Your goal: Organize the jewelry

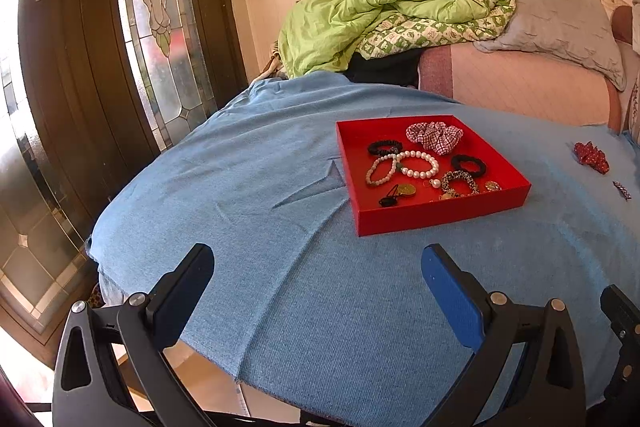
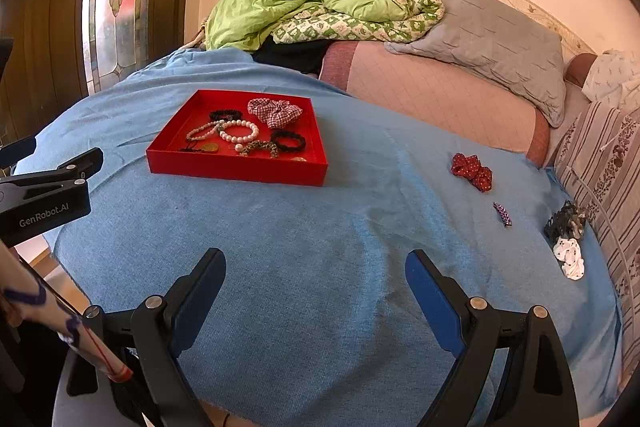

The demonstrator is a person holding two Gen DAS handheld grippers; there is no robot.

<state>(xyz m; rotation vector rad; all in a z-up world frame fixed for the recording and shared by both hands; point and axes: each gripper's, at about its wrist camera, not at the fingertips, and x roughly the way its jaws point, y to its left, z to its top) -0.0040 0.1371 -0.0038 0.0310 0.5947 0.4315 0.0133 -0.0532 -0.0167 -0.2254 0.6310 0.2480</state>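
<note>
Meanwhile, both grippers' fingers (image 1: 452,291) (image 2: 434,297) spread wide, empty, above blue cloth (image 2: 320,247) near red tray (image 2: 236,171).

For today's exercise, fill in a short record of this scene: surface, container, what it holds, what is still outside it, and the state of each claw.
surface: blue cloth
container: red tray
inside tray: pearl bracelet, checked scrunchie, black hair ties, small trinkets
outside tray: red dotted scrunchie, small hair clip, dark scrunchie, white scrunchie
left claw: open, empty
right claw: open, empty
</note>
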